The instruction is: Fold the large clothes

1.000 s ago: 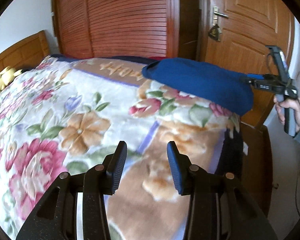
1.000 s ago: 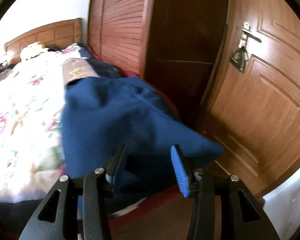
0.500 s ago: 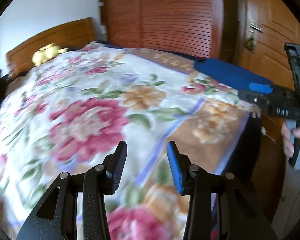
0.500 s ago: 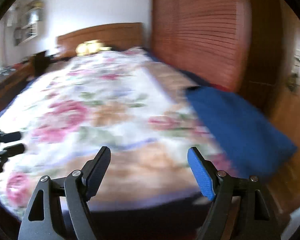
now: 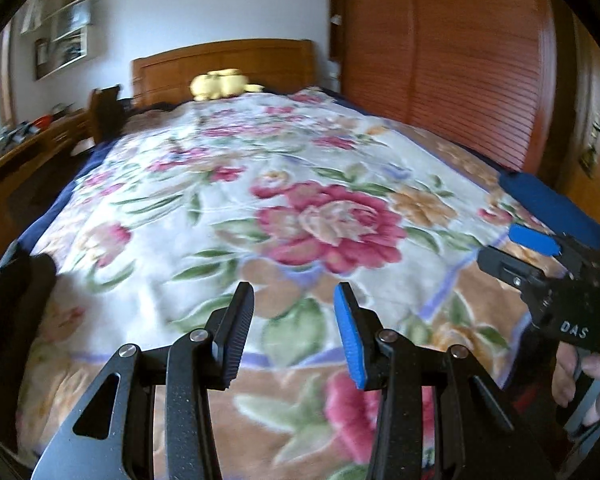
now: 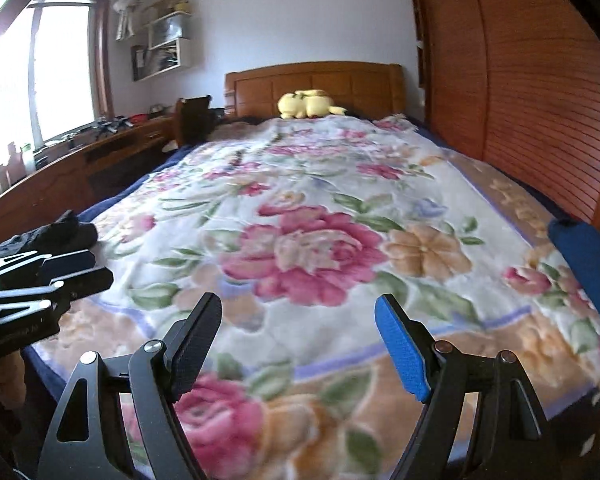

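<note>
A folded blue garment lies on the right-hand corner of the bed, on a floral blanket. A dark garment lies crumpled at the blanket's left edge. My left gripper hangs open over the foot of the bed with nothing between its fingers; in the right wrist view, the left gripper shows beside the dark garment. My right gripper stands wide open and empty over the blanket. It also shows at the right, near the blue garment, with a hand on its grip.
A wooden headboard and a yellow plush toy are at the far end of the bed. A slatted wooden wardrobe runs along the right side. A cluttered desk and a window stand to the left.
Both views have swung left, from the door and the blue garment to the length of the bed. The right gripper's jaws have widened and come away from the blue garment.
</note>
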Demonstrator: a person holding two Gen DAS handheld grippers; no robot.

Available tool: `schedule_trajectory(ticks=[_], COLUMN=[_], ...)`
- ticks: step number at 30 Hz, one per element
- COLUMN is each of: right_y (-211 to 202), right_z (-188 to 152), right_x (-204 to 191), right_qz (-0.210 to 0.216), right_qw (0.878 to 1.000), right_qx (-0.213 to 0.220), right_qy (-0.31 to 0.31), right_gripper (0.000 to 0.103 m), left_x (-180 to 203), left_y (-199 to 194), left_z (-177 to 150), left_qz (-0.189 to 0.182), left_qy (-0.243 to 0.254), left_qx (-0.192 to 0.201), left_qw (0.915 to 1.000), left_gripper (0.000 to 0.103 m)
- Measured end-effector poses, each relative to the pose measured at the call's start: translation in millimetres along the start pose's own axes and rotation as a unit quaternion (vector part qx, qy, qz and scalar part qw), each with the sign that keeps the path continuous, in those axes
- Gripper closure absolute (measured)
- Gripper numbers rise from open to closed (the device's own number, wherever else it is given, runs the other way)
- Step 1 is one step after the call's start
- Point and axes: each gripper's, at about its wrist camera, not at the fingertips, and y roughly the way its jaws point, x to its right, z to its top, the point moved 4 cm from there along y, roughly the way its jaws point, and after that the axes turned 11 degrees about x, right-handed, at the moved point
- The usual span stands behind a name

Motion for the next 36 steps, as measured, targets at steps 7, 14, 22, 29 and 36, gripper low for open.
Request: schedule_trajectory(ticks=[7,14,22,29,36], right_y=[-0.3,0.5,4.9,8.9,10.8], right_z=[-2.2,-3.4,-2.1,-1.2,-0.7], right_x=[-8.3,-16.5,-19.1,-22.0,-22.8], right_qz=[0.011,0.013,0.014,0.016,0.014], right_qw=[1.0,1.0,1.0,1.0,1.0], right_qx=[0.007,0.01,0.014,0.016,0.018], right_qy=[-0.003,-0.006,0.0,0.001,0.002], right_gripper=[0.023,0.023,0.023,0.023,0.023], left_x=[-28.7,-36.8,-38.7,-39.8,-39.9], left_y=[-7.6,-12.5,-17.3,-25.9,-29.7], left_z=[-7.7,-10.8,-10.9,-8.1,-6.3], left_qz=[0.034,0.047,0.051,0.054,0.055], left_qy=[-0.036,-0.038,-0.036,-0.037,-0.038], left_qx=[0.004,0.005,0.009,0.015,0.017], left_qw=[0.9988,0.9982,0.998,0.9978,0.9976], left_gripper=[0.06,0.06,0.06,0.06,0.06])
